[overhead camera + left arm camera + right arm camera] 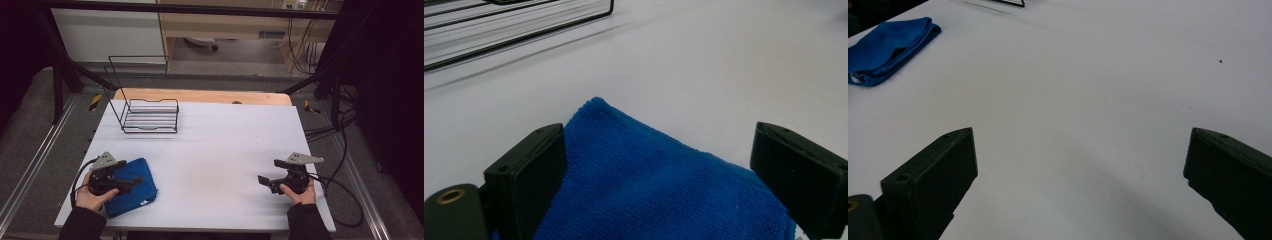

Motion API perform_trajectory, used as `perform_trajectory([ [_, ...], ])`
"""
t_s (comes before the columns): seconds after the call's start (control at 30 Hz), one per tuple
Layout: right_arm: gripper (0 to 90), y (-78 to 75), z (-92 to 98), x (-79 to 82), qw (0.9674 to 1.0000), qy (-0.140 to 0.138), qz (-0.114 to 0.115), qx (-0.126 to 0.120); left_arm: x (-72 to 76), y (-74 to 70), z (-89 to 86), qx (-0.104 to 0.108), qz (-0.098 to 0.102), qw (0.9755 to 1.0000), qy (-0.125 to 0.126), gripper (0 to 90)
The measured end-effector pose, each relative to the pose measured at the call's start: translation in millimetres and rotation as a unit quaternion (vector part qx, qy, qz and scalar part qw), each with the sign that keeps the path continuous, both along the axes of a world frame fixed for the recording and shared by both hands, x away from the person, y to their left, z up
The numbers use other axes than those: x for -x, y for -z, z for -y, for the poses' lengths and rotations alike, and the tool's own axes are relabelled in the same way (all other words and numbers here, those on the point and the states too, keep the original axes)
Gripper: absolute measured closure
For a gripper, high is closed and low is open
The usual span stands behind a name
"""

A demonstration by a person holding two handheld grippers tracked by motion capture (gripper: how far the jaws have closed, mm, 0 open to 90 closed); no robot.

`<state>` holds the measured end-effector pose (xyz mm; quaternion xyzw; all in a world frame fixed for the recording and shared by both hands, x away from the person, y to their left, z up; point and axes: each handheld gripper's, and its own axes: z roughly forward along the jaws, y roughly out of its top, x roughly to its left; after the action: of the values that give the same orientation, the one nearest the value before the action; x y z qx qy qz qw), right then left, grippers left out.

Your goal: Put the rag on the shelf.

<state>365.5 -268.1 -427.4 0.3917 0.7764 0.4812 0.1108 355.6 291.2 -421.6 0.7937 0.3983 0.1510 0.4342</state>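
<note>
Folded blue microfibre cloth lies flat at the near left corner of the white worktop, close to the front edge. A small white tag shows at its near edge.

Left tool sits low over the cloth, jaws spread wide. In the left gripper view the cloth lies between the two black jaws, one on each side of the fold, neither pad pressing on it. Nothing gripped. The straddle looks like a set-up for a pinch on the folded stack, so that the layers would be caught together rather than one loose edge.

Right tool rests well apart at the near right of the worktop, jaws also wide and bare, with plain white surface between them in the right gripper view. It points across towards the cloth, which shows far off at upper left there. Judged as waiting, perhaps for a second corner.

Black wire rack with a tall wire back stands at the far left of the worktop, nothing in it. A likely destination for the cloth, though that is only a guess.
</note>
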Motion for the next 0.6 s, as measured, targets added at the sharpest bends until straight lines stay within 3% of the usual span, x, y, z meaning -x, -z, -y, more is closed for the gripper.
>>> perform_trajectory([
  [0.43,1.7,-0.3,-0.9,0.2,1.0,0.001,0.001,0.004,-5.0,-15.1,-0.9,0.002,-0.004,0.9999,-0.011,7.6],
  [0.6,1.9,0.2,-1.7,-0.3,1.0,0.001,0.0,0.005,-16.7,-23.4,2.7,-0.021,-0.009,0.9993,-0.028,13.3],
])
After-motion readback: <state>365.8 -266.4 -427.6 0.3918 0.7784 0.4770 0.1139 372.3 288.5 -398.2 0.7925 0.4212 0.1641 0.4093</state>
